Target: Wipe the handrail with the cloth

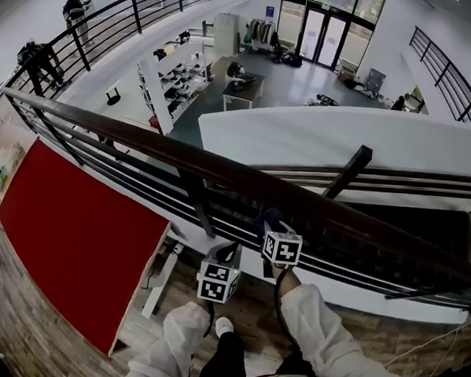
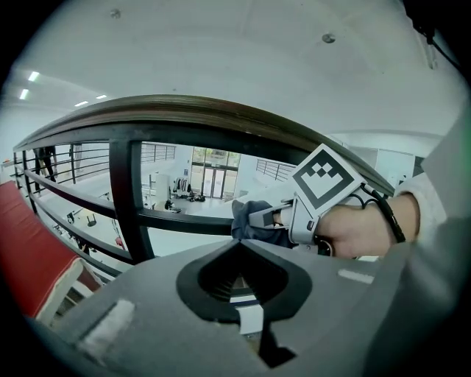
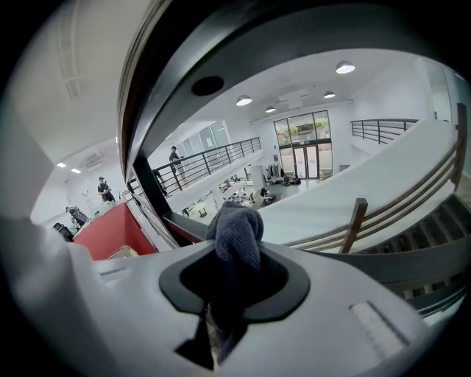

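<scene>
Handrail (image 1: pixel 167 149): a dark wooden top rail on black metal railing, running in the head view from 10 o'clock down to 4 o'clock across a balcony edge. The cloth (image 3: pixel 237 228), dark grey and bunched, is clamped between the closed jaws of the right gripper (image 1: pixel 269 229) and sticks out past their tips. It sits just under the rail's lower edge, and contact with the rail cannot be confirmed. The left gripper (image 1: pixel 227 253) hangs at 7 o'clock of the right one, lower and clear of the rail, with its jaws brought together and nothing between them. A black upright post (image 1: pixel 197 201) stands under the rail at 9 o'clock of the cloth, close beside it, and horizontal bars (image 1: pixel 141 188) run below the rail behind both grippers. A red panel (image 1: pixel 76 223) hangs on the outer side at 8 o'clock. A white curved wall (image 1: pixel 340 138) with its own wooden post (image 1: pixel 351 170) lies beyond the rail at 1 o'clock. Two people (image 1: pixel 76 6) stand on the far walkway at 10 o'clock. A black cable (image 1: pixel 289 360) trails along the right sleeve.
</scene>
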`<state>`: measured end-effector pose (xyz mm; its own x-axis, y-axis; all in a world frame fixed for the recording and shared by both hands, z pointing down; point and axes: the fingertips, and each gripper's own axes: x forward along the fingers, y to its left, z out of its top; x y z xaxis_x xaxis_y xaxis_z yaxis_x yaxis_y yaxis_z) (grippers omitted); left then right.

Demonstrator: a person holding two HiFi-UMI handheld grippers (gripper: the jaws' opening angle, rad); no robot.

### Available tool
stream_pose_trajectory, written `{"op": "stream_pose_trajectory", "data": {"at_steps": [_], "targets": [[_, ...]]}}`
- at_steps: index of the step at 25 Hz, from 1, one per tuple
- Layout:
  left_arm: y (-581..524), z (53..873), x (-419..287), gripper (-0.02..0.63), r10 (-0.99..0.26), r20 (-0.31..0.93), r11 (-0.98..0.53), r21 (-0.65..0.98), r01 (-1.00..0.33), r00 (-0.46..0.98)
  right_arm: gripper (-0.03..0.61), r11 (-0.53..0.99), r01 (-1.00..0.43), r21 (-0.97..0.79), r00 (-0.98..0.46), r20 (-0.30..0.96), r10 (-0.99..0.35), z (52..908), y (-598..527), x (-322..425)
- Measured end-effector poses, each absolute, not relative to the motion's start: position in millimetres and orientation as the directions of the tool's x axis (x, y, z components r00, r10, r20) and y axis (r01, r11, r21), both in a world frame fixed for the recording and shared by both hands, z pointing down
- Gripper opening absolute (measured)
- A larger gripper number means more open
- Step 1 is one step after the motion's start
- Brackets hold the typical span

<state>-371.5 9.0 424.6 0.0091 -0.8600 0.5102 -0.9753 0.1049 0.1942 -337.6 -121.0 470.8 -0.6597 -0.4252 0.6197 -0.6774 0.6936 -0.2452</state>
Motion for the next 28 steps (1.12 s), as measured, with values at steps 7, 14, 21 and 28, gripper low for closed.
{"op": "stream_pose_trajectory", "data": {"at_steps": [7,14,21,28], "targets": [[-9.6,426.6,-316.6,0.003,-0.853,0.520,0.068,0.192,-0.979,0.043,0.080,0.665,-0.707,-0.238,-0.637,0.622,-0.455,471.2,-140.1,-273.0],[-32.4,421.0,-267.1,0.003,-0.851,0.518,0.007,0.186,-0.983,0.092,0.080,0.628,-0.740,-0.242,-0.615,0.621,-0.485,472.4,-163.7,-215.0],[-54.9,425.3,-197.9,0.003,-0.835,0.532,-0.057,0.175,-0.983,0.143,0.080,0.598,-0.756,-0.265,-0.614,0.602,-0.510,475.8,-180.9,-143.4],[-73.3,424.9,-135.4,0.003,-0.821,0.541,-0.103,0.174,-0.979,0.183,0.080,0.562,-0.783,-0.267,-0.593,0.594,-0.544,472.5,-200.4,-75.7]]}}
